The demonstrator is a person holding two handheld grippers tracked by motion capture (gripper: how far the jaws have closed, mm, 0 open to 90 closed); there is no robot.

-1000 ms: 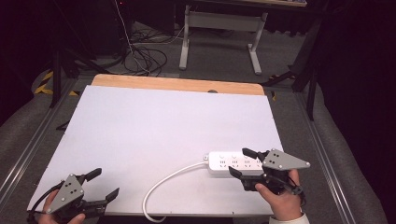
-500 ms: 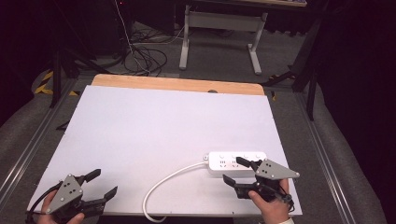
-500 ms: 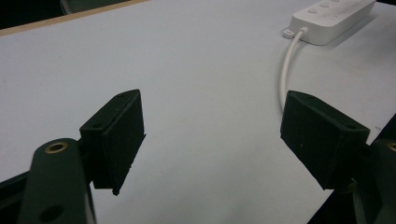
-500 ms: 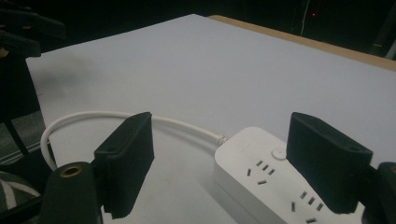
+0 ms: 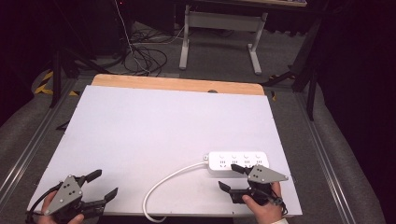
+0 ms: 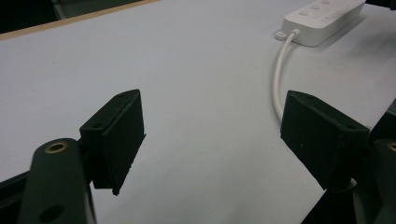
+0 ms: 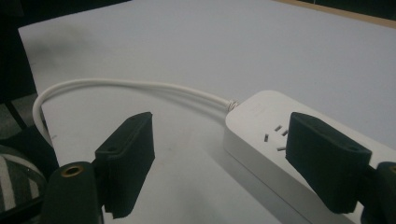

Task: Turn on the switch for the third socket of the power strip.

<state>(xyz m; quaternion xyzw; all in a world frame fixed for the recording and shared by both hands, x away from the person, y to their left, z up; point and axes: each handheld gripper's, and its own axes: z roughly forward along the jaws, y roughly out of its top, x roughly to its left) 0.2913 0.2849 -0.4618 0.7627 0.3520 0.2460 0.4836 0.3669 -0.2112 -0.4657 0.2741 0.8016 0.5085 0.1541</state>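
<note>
Both grippers' jaws wide open, empty: right gripper (image 5: 235, 178) lines up on power strip (image 5: 239, 161) cord end; left gripper (image 5: 99, 185) parked at counter (image 5: 154, 126) edge.

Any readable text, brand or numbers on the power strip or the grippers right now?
None readable. The white power strip shows only socket holes and buttons, with no print legible in any view. The left gripper and right gripper carry no markings I can make out.
</note>
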